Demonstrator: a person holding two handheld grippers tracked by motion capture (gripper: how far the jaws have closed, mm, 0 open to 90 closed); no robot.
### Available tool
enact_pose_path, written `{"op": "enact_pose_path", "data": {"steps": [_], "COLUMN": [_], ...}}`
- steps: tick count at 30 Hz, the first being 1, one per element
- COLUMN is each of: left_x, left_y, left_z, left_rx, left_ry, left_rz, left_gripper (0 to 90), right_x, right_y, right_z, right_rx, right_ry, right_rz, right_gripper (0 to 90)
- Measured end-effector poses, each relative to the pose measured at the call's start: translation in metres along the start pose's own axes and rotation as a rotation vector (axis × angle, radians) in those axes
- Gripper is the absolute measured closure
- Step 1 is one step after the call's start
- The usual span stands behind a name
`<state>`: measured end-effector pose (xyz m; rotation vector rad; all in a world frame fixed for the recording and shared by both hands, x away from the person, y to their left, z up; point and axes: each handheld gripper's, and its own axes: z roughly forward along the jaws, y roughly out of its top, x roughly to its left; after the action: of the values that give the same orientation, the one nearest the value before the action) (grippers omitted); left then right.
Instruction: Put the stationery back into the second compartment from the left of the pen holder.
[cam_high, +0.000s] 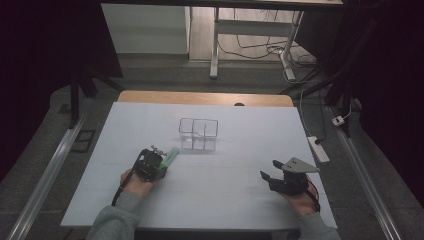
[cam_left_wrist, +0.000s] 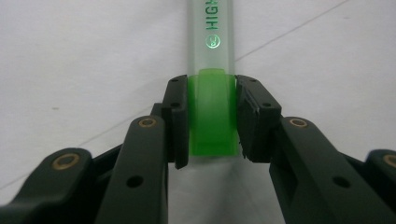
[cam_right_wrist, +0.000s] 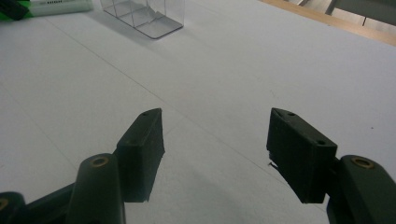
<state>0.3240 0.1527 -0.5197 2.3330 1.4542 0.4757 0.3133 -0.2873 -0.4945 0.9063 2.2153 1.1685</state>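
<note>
Left gripper (cam_left_wrist: 212, 119) was clamped on the green highlighter pen (cam_left_wrist: 211, 70), lying on the white table (cam_high: 225, 195) beside the clear plastic organiser (cam_high: 198, 134). Right gripper (cam_right_wrist: 215, 154) stood open, empty. Risk: end-of-barrel grip could let the pen pivot when lifted.

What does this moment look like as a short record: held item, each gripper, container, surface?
held item: green highlighter pen with frosted clear barrel, lying on the table
left gripper: shut on the highlighter's green end
right gripper: open, nothing between its jaws, apart from the pen
container: clear plastic organiser box with compartments, upright beyond the pen, looks empty
surface: white table top
</note>
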Motion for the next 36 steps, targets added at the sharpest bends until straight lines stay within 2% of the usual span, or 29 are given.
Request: {"op": "enact_pose_path", "data": {"steps": [1,5,9,12,17,22,26,31,36], "left_x": [0.002,0.013,0.022,0.025,0.031,0.041,0.044,0.044,0.037], "left_y": [-0.001,-0.008,-0.013,-0.013,-0.014,-0.017,-0.019,-0.02,-0.017], "left_z": [0.0,-0.002,-0.007,-0.014,-0.026,-0.039,-0.048,-0.056,-0.057], "left_rx": [-0.001,-0.006,-0.038,-0.06,-0.102,-0.137,-0.165,-0.201,-0.22], "left_ry": [0.018,0.03,0.001,-0.018,-0.073,-0.16,-0.209,-0.272,-0.309], "left_rz": [0.0,-0.014,-0.029,-0.013,0.001,0.009,0.03,0.08,0.146], "left_gripper": [66.8,66.9,66.9,66.9,66.9,66.9,67.0,67.0,66.9], "right_x": [0.0,0.0,0.0,0.0,0.0,0.001,0.002,0.006,0.012], "right_y": [0.0,0.0,0.0,0.0,0.0,0.0,0.0,0.002,0.005], "right_z": [0.0,0.0,0.001,0.001,0.001,0.001,0.001,0.002,0.005], "right_rx": [0.0,0.0,0.003,0.002,0.001,-0.004,-0.011,-0.026,-0.028], "right_ry": [0.0,-0.001,-0.003,-0.005,-0.006,0.0,0.014,0.039,0.06], "right_rz": [0.0,0.003,0.001,0.0,-0.002,-0.002,-0.008,-0.01,-0.021], "right_gripper": [36.1,36.2,36.3,36.3,36.4,36.4,36.4,36.4,36.3]}}
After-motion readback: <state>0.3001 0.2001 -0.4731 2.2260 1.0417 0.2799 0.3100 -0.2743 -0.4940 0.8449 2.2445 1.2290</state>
